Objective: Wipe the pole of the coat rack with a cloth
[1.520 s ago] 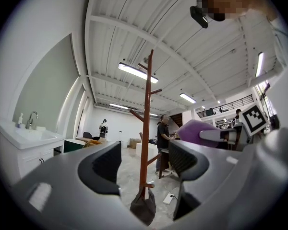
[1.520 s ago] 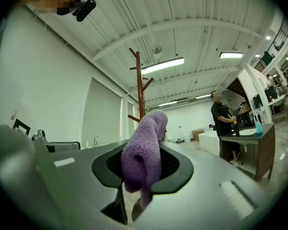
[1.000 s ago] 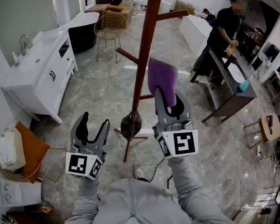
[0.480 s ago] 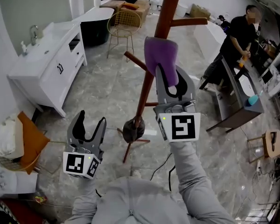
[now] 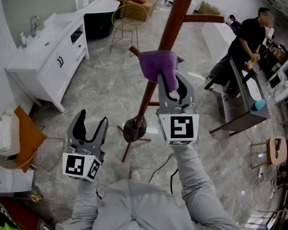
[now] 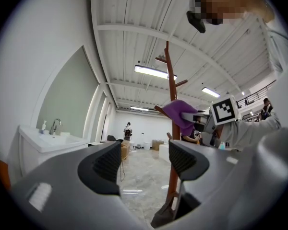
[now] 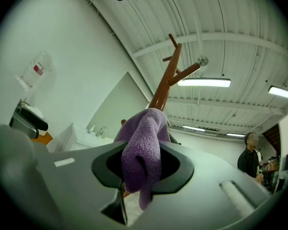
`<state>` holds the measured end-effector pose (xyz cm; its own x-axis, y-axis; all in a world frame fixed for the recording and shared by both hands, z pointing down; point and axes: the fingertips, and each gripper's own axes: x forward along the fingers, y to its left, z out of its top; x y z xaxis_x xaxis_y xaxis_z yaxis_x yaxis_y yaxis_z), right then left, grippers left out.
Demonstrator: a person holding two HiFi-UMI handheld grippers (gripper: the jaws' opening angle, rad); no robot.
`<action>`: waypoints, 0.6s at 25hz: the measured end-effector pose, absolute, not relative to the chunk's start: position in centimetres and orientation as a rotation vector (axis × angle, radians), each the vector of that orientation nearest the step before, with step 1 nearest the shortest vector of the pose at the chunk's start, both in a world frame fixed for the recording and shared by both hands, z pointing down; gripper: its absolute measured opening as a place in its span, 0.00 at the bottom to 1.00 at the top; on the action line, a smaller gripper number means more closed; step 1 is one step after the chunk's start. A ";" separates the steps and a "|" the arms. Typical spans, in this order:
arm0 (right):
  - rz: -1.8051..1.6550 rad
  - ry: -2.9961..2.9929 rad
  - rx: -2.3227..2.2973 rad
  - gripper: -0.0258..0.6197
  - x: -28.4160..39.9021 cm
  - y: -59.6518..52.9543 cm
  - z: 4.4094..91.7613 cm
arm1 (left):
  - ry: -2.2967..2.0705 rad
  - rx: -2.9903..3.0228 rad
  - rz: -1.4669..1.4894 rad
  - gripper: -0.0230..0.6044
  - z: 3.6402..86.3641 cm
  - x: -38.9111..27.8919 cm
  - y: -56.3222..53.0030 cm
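A brown wooden coat rack pole [image 5: 170, 35] rises through the middle of the head view, with side pegs and a tripod foot [image 5: 134, 131]. My right gripper [image 5: 171, 83] is shut on a purple cloth [image 5: 159, 67], and the cloth lies against the pole about halfway up. In the right gripper view the purple cloth [image 7: 143, 152] bulges between the jaws, with the pole [image 7: 165, 83] just behind it. My left gripper [image 5: 89, 128] stands open and holds nothing, low and left of the pole's foot. The left gripper view shows the pole [image 6: 171, 109] and the cloth [image 6: 180, 115] ahead.
A white vanity cabinet with sink [image 5: 48, 51] stands at the left, a wire chair [image 5: 128, 20] behind it. A person [image 5: 245, 40] works at a dark bench [image 5: 242, 95] on the right. A basket with orange cloth [image 5: 14, 140] sits lower left. A cable [image 5: 165, 164] trails on the marble floor.
My right gripper has carried the purple cloth up and leftward onto the pole. The left gripper has stayed low and open.
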<state>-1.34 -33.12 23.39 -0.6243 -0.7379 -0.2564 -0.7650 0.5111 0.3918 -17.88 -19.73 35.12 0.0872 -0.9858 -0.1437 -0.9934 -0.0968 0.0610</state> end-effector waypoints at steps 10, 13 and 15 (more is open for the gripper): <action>0.611 2.832 -1.441 0.17 -1.6 -33.5 31.7 | 2.099 -2.295 0.224 0.57 36.4 -18.4 -19.2; 0.570 2.875 -1.471 0.17 -1.8 -33.6 34.1 | 2.101 -2.306 0.225 0.57 36.9 -18.5 -19.3; 0.547 2.899 -1.488 0.17 -1.9 -33.7 35.4 | 2.099 -2.315 0.221 0.57 37.2 -18.5 -19.3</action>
<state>-1.88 -33.66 35.38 -0.5839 -0.8118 -0.0062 -0.7583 0.5426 0.3613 -18.53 -19.32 37.20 0.0922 -0.9896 -0.1107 -0.9909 -0.1021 0.0877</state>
